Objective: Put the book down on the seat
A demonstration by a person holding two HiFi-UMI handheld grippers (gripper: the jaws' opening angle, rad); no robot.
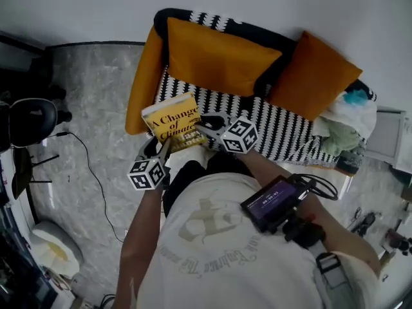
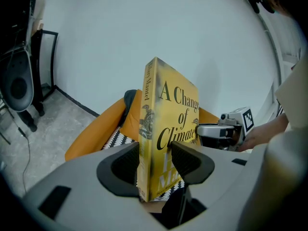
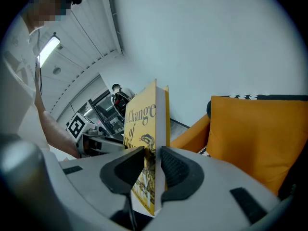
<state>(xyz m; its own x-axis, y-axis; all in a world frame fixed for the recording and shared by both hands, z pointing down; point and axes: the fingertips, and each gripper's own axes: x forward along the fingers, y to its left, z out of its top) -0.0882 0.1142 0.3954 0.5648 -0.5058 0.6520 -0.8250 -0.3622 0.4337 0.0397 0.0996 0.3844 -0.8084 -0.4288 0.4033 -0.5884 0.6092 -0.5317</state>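
Note:
A yellow book (image 1: 172, 122) titled "A Change of Climate" is held over the front left part of the black-and-white patterned sofa seat (image 1: 278, 132). My left gripper (image 1: 163, 152) is shut on the book's near left corner. My right gripper (image 1: 207, 127) is shut on its right edge. In the left gripper view the book (image 2: 166, 129) stands upright between the left gripper (image 2: 155, 159) pads, with the right gripper visible beyond it. In the right gripper view the book (image 3: 144, 129) is pinched edge-on by the right gripper (image 3: 152, 165). Whether the book touches the seat is hidden.
Two orange cushions (image 1: 219, 56) (image 1: 317, 74) lean on the sofa back, and an orange armrest (image 1: 143, 76) closes its left side. Crumpled clothes (image 1: 351, 121) lie at the right end. An office chair (image 1: 29, 121) and a cable (image 1: 93, 176) are on the grey floor to the left.

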